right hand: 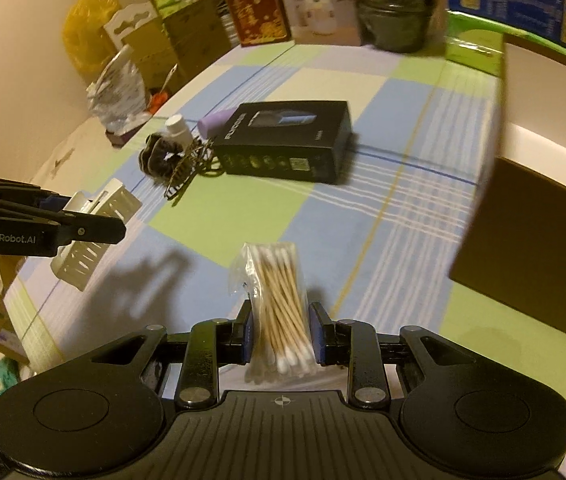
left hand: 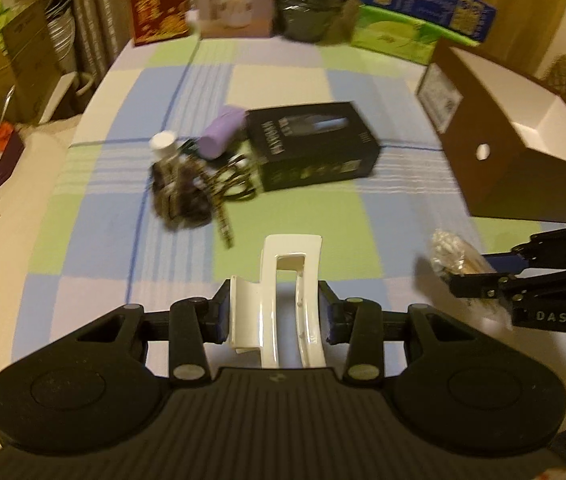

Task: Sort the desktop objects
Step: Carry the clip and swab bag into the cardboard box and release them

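Observation:
My left gripper [left hand: 277, 320] is shut on a white claw hair clip [left hand: 289, 276] and holds it above the checked tablecloth; the same clip [right hand: 97, 224] shows at the left of the right wrist view. A clear bag of cotton swabs [right hand: 279, 300] is pinched between the pads of my right gripper [right hand: 281, 334], also off the table; that bag [left hand: 449, 254] appears at the right of the left wrist view. Further back lie a black product box [left hand: 311, 146], a purple cylinder [left hand: 221, 132], a white-capped bottle [left hand: 165, 146], a dark scrunchie [left hand: 179, 196] and a patterned hair clip [left hand: 229, 184].
A brown open-top storage box [left hand: 495, 136] with a white inside stands at the right of the table. Cartons, a dark jar [left hand: 311, 0] and green tissue packs line the far edge. Cardboard boxes and bags sit off the table at the left.

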Action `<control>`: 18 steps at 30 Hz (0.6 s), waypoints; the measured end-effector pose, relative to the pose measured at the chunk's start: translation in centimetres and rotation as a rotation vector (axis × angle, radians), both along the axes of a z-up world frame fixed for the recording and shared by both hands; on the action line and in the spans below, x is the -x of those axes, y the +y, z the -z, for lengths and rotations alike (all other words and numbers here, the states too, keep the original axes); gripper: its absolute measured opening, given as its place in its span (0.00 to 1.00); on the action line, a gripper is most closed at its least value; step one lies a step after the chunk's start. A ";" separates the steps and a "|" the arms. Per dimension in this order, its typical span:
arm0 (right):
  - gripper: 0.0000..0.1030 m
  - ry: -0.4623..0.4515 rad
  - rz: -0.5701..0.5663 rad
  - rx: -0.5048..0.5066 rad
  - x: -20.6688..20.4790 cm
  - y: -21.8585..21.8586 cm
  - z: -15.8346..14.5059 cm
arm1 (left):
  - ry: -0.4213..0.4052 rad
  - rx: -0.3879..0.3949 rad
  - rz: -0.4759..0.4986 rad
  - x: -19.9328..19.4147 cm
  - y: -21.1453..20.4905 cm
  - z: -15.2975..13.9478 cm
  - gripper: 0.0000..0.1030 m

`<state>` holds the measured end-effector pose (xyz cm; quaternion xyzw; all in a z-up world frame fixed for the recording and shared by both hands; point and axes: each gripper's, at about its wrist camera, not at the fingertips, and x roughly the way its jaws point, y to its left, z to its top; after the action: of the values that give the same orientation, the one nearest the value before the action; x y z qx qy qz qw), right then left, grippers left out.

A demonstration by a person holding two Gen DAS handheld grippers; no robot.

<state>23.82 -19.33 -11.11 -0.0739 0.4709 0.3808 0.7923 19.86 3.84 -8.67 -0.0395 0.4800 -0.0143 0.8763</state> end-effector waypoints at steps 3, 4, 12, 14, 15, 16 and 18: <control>0.24 -0.003 0.019 -0.012 0.1 -1.2 -0.6 | -0.013 0.014 0.030 -0.2 -1.2 -0.7 0.35; 0.24 -0.004 0.024 -0.017 0.1 -1.7 -0.9 | -0.019 0.014 0.042 -0.3 -1.7 -0.9 0.35; 0.24 -0.011 0.074 -0.067 0.2 -5.6 -3.1 | -0.056 0.043 0.145 -1.2 -5.9 -2.7 0.35; 0.24 -0.015 0.092 -0.074 0.2 -6.9 -3.7 | -0.066 0.051 0.172 -1.4 -7.2 -3.1 0.35; 0.24 -0.014 0.103 -0.081 0.2 -7.7 -4.0 | -0.071 0.054 0.186 -1.5 -7.8 -3.4 0.35; 0.24 -0.011 0.114 -0.091 0.2 -8.5 -4.3 | -0.077 0.058 0.200 -1.6 -8.4 -3.6 0.35; 0.24 -0.013 0.140 -0.103 0.1 -10.1 -4.9 | -0.086 0.066 0.227 -1.9 -9.6 -4.0 0.35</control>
<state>23.75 -29.41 -6.17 -0.0023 0.4494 0.3476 0.8229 21.74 -5.80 -4.63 -0.0131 0.4424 -0.1310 0.8871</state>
